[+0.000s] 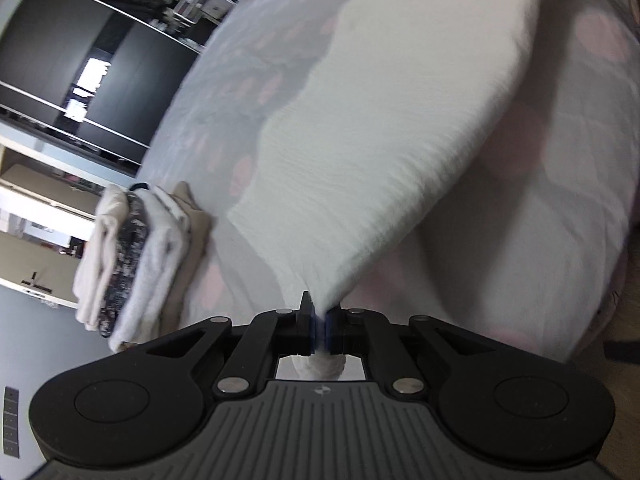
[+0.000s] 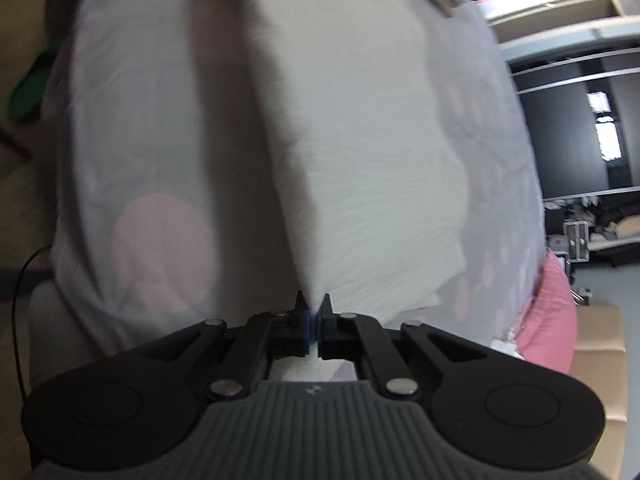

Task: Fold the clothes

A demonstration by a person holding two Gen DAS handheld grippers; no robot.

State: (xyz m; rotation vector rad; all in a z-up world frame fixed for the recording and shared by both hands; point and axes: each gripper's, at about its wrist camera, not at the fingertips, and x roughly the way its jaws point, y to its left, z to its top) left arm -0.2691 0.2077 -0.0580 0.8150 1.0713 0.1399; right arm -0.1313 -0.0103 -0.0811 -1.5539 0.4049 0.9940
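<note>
the white cloth (image 1: pixel 384 128) hangs stretched above the bed (image 1: pixel 560 208), casting a shadow on the pink-dotted cover. the left gripper (image 1: pixel 320 320) pinches one corner, its jaws pressed on the fabric. the right gripper (image 2: pixel 314 322) pinches another corner (image 2: pixel 320 308) the same way. a folded stack (image 1: pixel 136 264) lies on the bed to the left, beside the cloth. a dark wardrobe (image 1: pixel 80 60) stands beyond.

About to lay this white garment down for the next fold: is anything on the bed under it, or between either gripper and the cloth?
Nothing visible. The left gripper and right gripper each pinch the white garment directly. The bedspread under it looks bare; the folded stack sits off to the side.
</note>
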